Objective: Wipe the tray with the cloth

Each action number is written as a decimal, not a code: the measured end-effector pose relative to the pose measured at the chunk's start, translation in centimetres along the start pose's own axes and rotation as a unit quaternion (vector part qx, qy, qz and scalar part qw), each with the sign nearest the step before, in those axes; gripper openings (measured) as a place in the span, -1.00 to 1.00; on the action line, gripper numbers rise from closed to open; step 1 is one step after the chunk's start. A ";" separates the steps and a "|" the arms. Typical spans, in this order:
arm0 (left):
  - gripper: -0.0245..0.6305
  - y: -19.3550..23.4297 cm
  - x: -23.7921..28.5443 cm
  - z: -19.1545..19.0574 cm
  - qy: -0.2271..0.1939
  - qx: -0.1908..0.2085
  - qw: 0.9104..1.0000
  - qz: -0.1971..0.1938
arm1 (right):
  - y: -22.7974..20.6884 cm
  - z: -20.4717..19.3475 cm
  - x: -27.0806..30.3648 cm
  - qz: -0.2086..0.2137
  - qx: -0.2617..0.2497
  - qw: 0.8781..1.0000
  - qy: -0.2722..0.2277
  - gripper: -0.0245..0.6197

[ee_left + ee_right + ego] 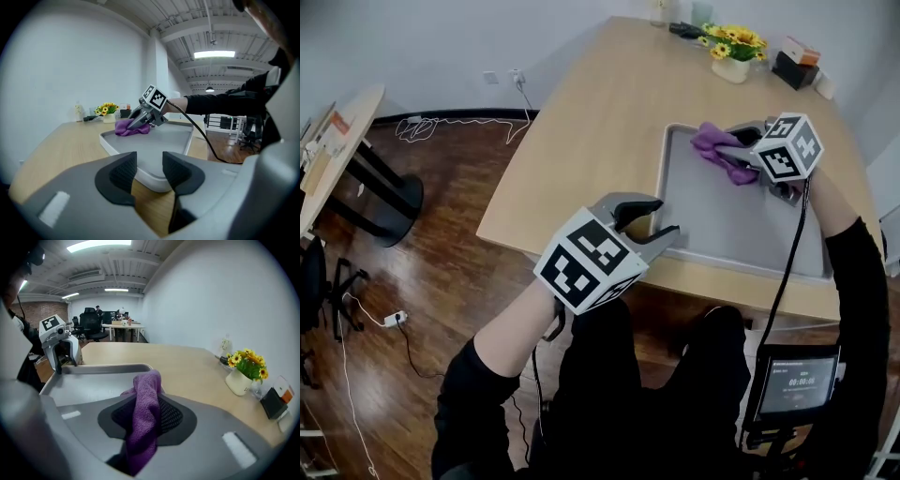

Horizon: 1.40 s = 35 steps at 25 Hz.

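Purple cloth (717, 150) sits bunched on the grey tray's (741, 239) far left corner, and the right gripper (727, 150) is clamped tight on it. The tray lies along the near edge of the wooden tabletop (600, 131). The left gripper (645, 221) hovers at the tray's near left corner.

Left gripper view: left gripper (149, 171) with jaws partly apart, nothing between them, the tray's rim (154, 180) showing just beyond the gap. Across the tray, the right gripper (137, 123) presses the cloth (129, 129) down.

Right gripper view: right gripper (147, 416) closed, cloth (146, 404) pinched and hanging through. Left gripper (58, 357) stands at the tray's (93, 385) corner; yellow flowers (247, 361) stand near the tabletop's edge.
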<state>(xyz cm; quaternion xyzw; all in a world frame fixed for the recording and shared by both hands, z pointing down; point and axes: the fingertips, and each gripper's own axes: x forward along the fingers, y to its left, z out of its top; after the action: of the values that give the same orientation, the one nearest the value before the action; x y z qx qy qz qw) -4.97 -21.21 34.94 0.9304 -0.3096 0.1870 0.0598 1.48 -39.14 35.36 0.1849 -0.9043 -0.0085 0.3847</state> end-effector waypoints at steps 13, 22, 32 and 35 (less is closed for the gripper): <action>-0.45 -0.6 -1.2 -0.3 -0.016 0.001 1.000 -0.004 | 20.3 0.9 -2.4 0.174 -0.129 0.976 0.001 -0.62; -0.46 -0.4 -4.2 -1.1 -0.033 0.037 0.999 0.007 | 6.5 4.6 4.1 0.048 -0.083 0.995 0.023 -0.62; -0.47 1.2 -3.2 -1.3 -0.034 -0.028 0.999 0.006 | 11.7 3.9 2.7 0.073 -0.070 0.995 0.017 -0.63; -0.47 2.3 -4.3 -0.5 -0.063 -0.079 0.995 0.022 | 18.6 2.9 -0.2 0.136 -0.082 0.987 0.004 -0.63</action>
<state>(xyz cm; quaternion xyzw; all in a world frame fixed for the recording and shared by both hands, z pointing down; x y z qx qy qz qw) -9.65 -20.56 33.77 0.9256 -0.3470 0.1045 0.1091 -6.50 -22.14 36.09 0.0287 -0.9159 -0.0294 0.3993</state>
